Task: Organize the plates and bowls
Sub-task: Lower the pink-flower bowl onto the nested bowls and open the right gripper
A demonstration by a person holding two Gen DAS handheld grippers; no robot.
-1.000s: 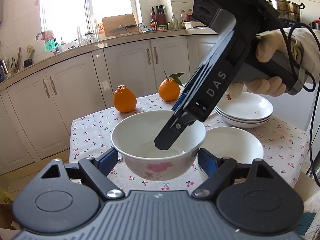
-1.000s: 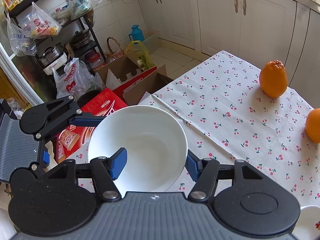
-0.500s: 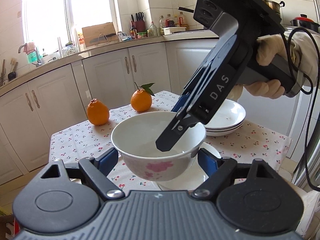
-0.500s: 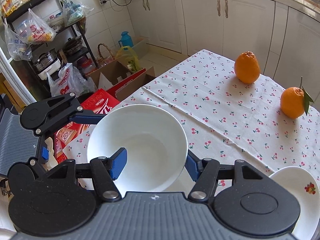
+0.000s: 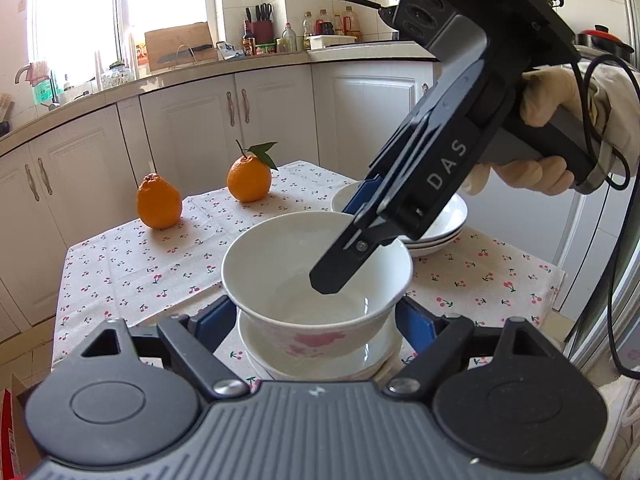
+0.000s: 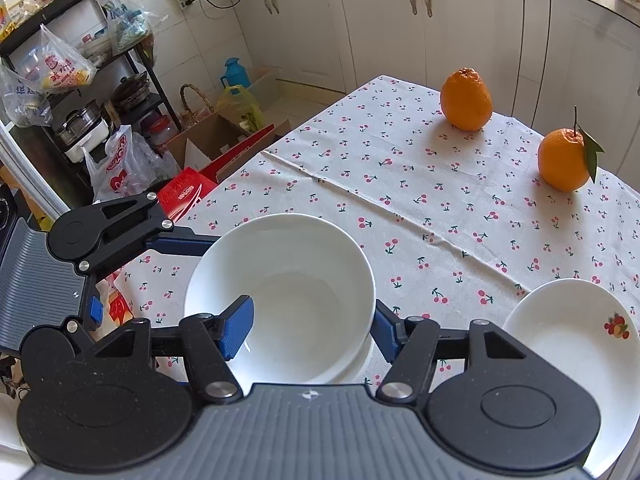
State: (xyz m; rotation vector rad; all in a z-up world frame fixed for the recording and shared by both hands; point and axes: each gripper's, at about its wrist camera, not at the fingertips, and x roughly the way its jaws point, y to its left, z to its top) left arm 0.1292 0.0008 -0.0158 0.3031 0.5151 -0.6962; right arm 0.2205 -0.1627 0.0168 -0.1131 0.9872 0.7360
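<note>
At the near edge of the counter (image 6: 400,184), which wears a cloth printed with small cherries, a white bowl (image 5: 316,276) with a pink flower on its side sits in the mouth of a second white bowl (image 5: 312,354) that rests on the cloth; whether the two actually touch cannot be told. The left tool (image 5: 316,322) has its blue pads set against opposite sides of the upper bowl's wall, at 9 and 3 o'clock of the bowl in the left wrist view, so it is clamped on the bowl from outside. The right tool (image 6: 310,326) comes down from 1 o'clock in that same view, held by a gloved hand (image 5: 548,136), and straddles the bowl's rim: one finger (image 6: 236,326) is inside the bowl, the other outside the wall, and the two appear to pinch the rim between them. A stack of shallow white plates (image 5: 444,222) stands at 2 o'clock of the bowl, just behind the right tool, the top plate bearing a small fruit print. Two oranges lie farther back, well apart from the bowls: a knobbly orange (image 5: 159,201) at 11 o'clock and an orange with a leaf (image 5: 249,178) at 12 o'clock. White cupboards (image 5: 188,120) run behind.
</note>
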